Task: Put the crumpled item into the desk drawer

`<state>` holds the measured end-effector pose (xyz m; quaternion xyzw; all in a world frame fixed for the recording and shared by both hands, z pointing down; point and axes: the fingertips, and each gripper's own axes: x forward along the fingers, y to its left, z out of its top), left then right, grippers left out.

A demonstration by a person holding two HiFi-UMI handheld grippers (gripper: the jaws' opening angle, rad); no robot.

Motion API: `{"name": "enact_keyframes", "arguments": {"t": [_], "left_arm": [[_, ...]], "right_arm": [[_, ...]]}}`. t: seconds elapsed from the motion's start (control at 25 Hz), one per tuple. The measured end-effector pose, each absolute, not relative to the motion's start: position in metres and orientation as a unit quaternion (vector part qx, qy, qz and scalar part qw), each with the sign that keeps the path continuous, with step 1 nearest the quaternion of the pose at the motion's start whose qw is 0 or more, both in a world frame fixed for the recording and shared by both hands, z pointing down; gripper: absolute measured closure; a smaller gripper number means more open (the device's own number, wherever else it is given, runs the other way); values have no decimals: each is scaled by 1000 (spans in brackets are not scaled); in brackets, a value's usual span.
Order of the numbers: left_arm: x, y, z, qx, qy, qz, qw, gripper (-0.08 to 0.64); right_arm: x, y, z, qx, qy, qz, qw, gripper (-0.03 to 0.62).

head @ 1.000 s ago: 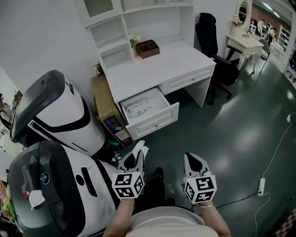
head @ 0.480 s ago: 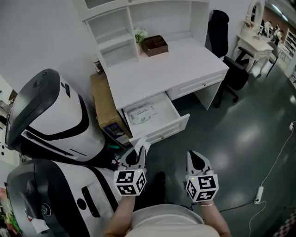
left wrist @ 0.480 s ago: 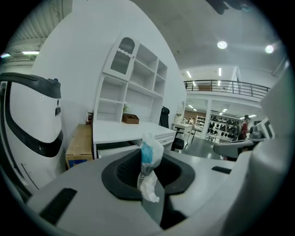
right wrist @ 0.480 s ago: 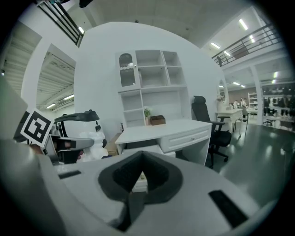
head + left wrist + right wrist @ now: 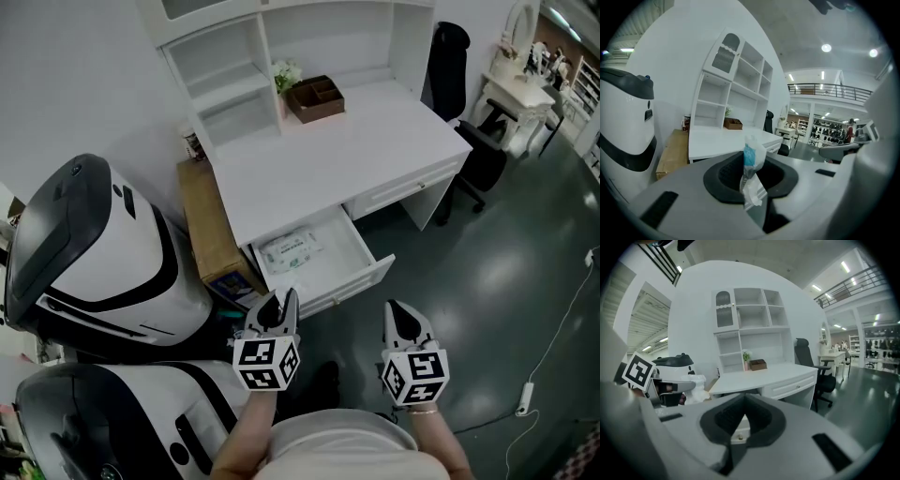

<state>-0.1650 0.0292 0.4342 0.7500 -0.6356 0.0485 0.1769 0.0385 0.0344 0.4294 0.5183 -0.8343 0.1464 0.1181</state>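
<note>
Gripping a crumpled wrapper (image 5: 751, 173) near the open desk drawer (image 5: 364, 280).
Left gripper (image 5: 281, 304) clenches it; right gripper (image 5: 404, 315) has its jaws together, empty.

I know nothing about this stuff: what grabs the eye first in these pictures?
A white desk at centre with one drawer pulled open. Just below it, the left tool pinches a crumpled item. Two bulky white-and-black machines fill the left side.
</note>
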Motion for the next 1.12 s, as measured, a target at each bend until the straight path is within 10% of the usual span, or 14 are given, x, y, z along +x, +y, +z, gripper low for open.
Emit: {"name": "enact_keyframes", "arguments": {"t": [1.12], "left_arm": [[-193, -47, 436, 753, -633, 57, 171, 500]], "right_arm": [[20, -43, 422, 530, -830, 133, 109, 591]]}}
